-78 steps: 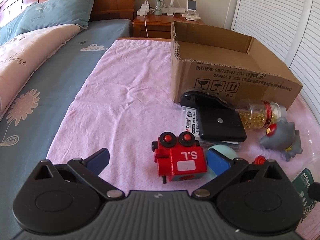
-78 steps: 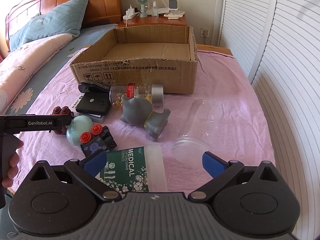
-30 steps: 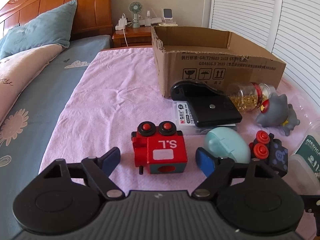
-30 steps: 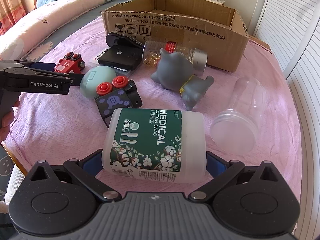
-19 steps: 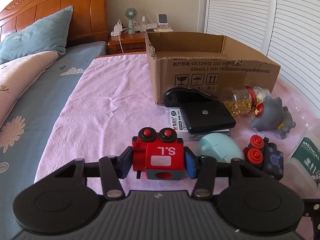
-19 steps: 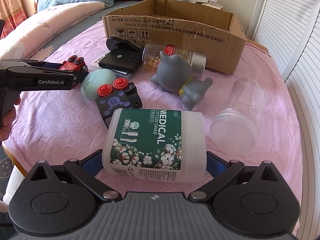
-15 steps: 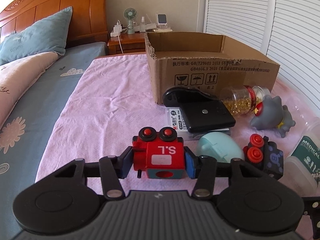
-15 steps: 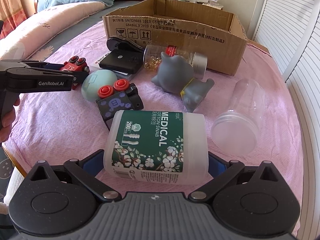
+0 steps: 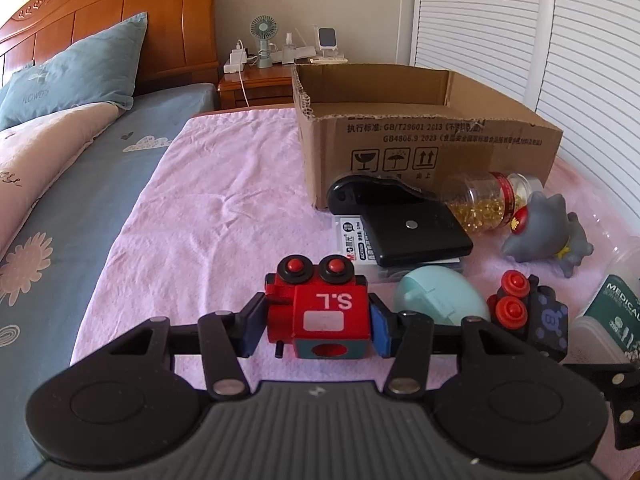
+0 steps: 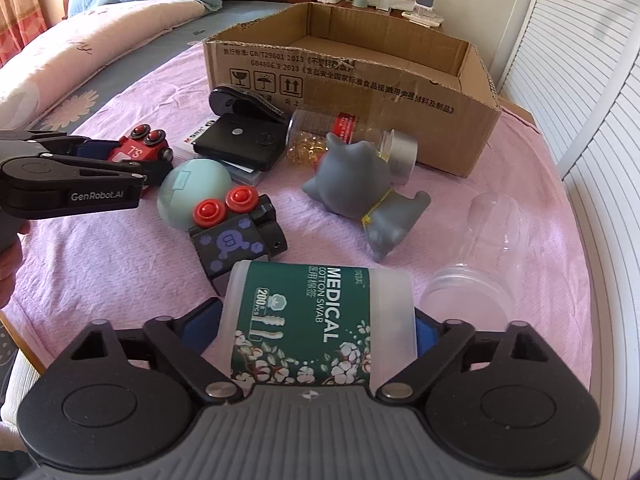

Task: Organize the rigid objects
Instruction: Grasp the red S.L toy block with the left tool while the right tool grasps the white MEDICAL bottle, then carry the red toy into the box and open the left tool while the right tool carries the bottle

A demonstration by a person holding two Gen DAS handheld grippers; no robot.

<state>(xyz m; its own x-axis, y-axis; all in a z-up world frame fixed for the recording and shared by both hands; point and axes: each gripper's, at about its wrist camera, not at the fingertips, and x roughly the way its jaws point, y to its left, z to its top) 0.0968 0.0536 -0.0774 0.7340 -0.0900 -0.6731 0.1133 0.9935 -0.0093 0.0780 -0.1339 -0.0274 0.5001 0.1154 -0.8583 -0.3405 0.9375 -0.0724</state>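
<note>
Between your left gripper's blue pads, the red toy train is clamped on both sides.
Your right gripper is closing its jaws around the cotton swab tub, which lies on its side between the fingers; whether the pads press it yet is unclear. Beyond the fingertips lie the black toy block, grey figurine and open cardboard box on the pink cloth.
</note>
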